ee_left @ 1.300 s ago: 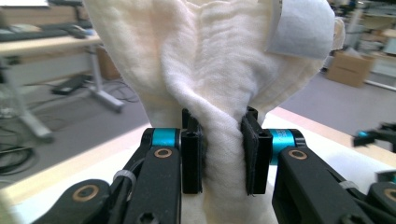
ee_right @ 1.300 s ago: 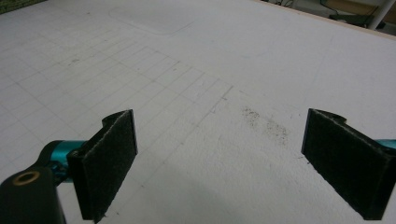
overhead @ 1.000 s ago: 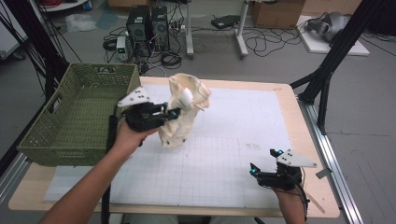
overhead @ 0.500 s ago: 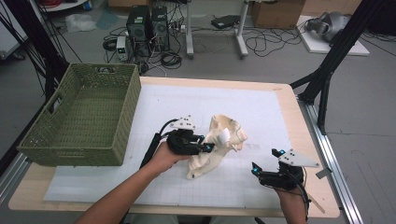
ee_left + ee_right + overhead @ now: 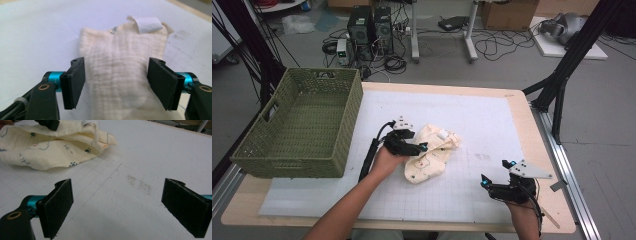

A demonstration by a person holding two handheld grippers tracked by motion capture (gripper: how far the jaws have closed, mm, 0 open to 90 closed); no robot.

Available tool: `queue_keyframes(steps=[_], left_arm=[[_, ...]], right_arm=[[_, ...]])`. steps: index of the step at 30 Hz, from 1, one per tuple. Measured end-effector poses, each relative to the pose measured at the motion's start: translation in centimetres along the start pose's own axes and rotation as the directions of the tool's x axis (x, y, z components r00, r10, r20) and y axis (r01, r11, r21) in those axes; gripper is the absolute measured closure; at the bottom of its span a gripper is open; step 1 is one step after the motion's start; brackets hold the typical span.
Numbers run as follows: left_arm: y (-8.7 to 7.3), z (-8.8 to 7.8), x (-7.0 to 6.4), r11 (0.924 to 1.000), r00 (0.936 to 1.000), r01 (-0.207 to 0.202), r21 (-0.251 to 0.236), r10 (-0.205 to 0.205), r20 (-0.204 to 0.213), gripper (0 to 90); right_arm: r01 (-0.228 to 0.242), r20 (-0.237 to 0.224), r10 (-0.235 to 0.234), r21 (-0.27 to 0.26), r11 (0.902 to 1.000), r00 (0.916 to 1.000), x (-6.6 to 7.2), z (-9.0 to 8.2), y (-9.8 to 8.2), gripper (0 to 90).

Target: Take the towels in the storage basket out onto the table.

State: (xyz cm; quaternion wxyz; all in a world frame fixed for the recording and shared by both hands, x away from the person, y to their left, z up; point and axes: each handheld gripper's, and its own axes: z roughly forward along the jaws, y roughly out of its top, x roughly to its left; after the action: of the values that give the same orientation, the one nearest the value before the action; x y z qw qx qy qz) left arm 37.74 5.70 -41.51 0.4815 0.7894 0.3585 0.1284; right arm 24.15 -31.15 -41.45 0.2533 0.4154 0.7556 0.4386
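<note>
Cloth now lies crumpled on the white mat near the middle of the tabletop, where a second ago you had it hanging in the air beside the basket. Starting from your left: the green basket stands at the left edge, well apart from the cloth and with nothing visible inside it. Next, your left tongs have come down with the cloth and have just been opening; in the left gripper view the pads stand spread on either side of the fabric, which sits between them but is no longer pinched, so the cloth is released. That suggests the carry out of the basket is done and the next step, likely spreading or folding, can start. Far right, your right tongs hover low over bare mat, jaws wide and holding nothing, in the same spot as before.
</note>
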Motion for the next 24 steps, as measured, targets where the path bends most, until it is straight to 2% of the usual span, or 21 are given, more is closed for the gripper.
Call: queue_keyframes(steps=[1,4,6,7,8,9,11,14,15,18,19,22,24], left_arm=[[0.0,0.0,0.0,1.0000,1.0000,0.000,0.000,0.000,0.000,29.0],[-0.3,-2.5,0.7,0.9984,0.9996,-0.009,-0.057,0.007,-0.026,26.5],[-0.5,-3.0,0.9,0.9978,0.9996,-0.010,-0.066,0.009,-0.026,25.9],[-0.9,-3.7,1.1,0.9977,0.9996,-0.010,-0.066,0.008,-0.027,24.5],[-1.8,-5.0,1.2,0.9955,0.9994,-0.015,-0.093,0.012,-0.033,23.5],[-1.8,-5.0,1.2,0.9955,0.9994,-0.015,-0.093,0.012,-0.033,22.7],[-2.8,-6.1,1.2,0.9938,0.9984,-0.036,-0.105,0.032,-0.046,18.8],[-4.1,-7.3,1.1,0.9905,0.9978,-0.051,-0.128,0.045,-0.049,18.2],[-4.8,-8.0,1.2,0.9868,0.9978,-0.053,-0.153,0.046,-0.047,18.1],[-5.2,-8.5,1.4,0.9845,0.9980,-0.052,-0.168,0.045,-0.044,18.1],[-5.4,-8.7,1.6,0.9825,0.9985,-0.043,-0.181,0.037,-0.040,18.1],[-5.6,-8.8,1.7,0.9839,0.9987,-0.036,-0.175,0.029,-0.041,18.1],[-5.7,-8.7,1.6,0.9844,0.9989,-0.040,-0.171,0.036,-0.029,18.1]], right_arm=[[0.001,0.001,-0.001,0.000,1.0000,1.0000,0.0,0.0,0.0,9.7],[0.006,0.012,-0.006,-0.003,1.0000,0.9999,0.0,0.0,0.0,9.7],[0.005,0.017,-0.005,-0.003,1.0000,0.9998,0.0,0.0,0.0,9.7],[0.002,0.016,-0.002,-0.003,1.0000,0.9999,-0.1,0.1,0.0,9.7],[-0.001,0.017,0.001,-0.003,1.0000,0.9999,-0.1,0.2,0.0,9.7],[0.007,0.017,-0.007,-0.005,1.0000,0.9998,-0.1,0.3,0.0,9.7],[0.011,0.018,-0.011,-0.001,0.9999,0.9998,0.0,0.4,0.0,9.7],[0.036,0.037,-0.036,0.013,0.9993,0.9987,0.1,0.7,0.2,9.6],[0.045,0.037,-0.046,0.019,0.9988,0.9983,0.1,0.8,0.2,9.7],[0.041,-0.009,-0.040,0.023,0.9989,0.9991,0.2,1.0,0.1,9.7],[0.041,-0.009,-0.040,0.023,0.9989,0.9991,0.2,1.0,0.1,9.7],[0.020,-0.018,-0.019,0.031,0.9993,0.9997,0.3,1.3,0.3,9.7],[0.003,-0.007,-0.002,0.033,0.9995,1.0000,0.3,1.3,0.5,9.8]])
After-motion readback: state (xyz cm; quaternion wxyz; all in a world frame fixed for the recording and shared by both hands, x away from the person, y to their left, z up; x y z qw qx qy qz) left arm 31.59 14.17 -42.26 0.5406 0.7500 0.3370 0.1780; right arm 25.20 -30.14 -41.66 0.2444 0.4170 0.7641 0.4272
